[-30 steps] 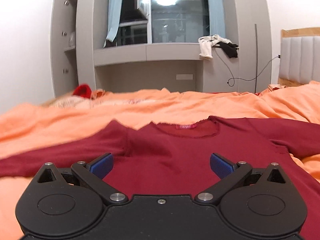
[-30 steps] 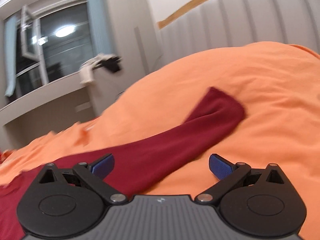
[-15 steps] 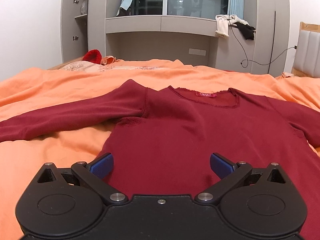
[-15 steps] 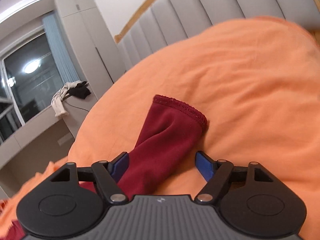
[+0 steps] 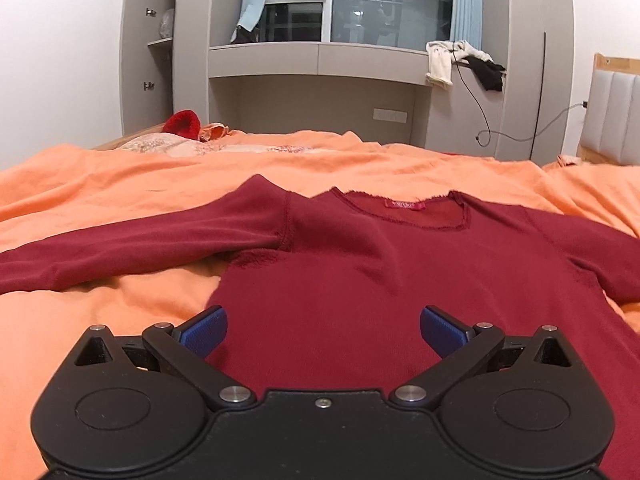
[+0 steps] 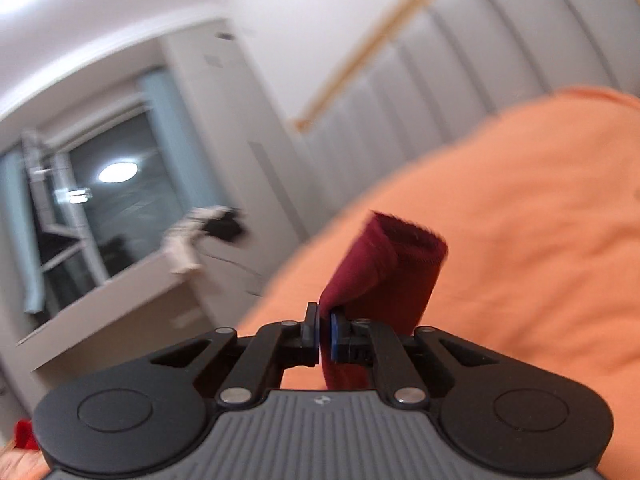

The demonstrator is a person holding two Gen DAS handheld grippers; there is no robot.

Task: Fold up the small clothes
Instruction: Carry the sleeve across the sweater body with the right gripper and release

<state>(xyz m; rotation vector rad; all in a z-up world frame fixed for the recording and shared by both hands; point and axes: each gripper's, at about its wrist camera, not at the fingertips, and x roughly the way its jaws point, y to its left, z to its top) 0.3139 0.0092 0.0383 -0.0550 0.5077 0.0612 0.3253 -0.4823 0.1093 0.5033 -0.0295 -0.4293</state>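
A dark red long-sleeved shirt (image 5: 360,280) lies flat on the orange bedspread (image 5: 100,184), neck away from me, its left sleeve (image 5: 120,248) stretched out to the left. My left gripper (image 5: 323,330) hovers open over the shirt's lower body, nothing between its blue pads. In the right wrist view my right gripper (image 6: 325,334) is shut on the shirt's other sleeve near the cuff (image 6: 396,264), which stands lifted off the orange bedspread (image 6: 540,240).
Grey wardrobe and window shelf (image 5: 320,56) stand beyond the bed, with white and black clothes (image 5: 460,64) draped on the shelf. A red item (image 5: 182,122) lies at the bed's far left. A padded grey headboard (image 6: 480,72) rises to the right.
My right gripper closed on the sleeve end and raised it off the bedspread. The left gripper dipped toward the shirt, staying open over it.
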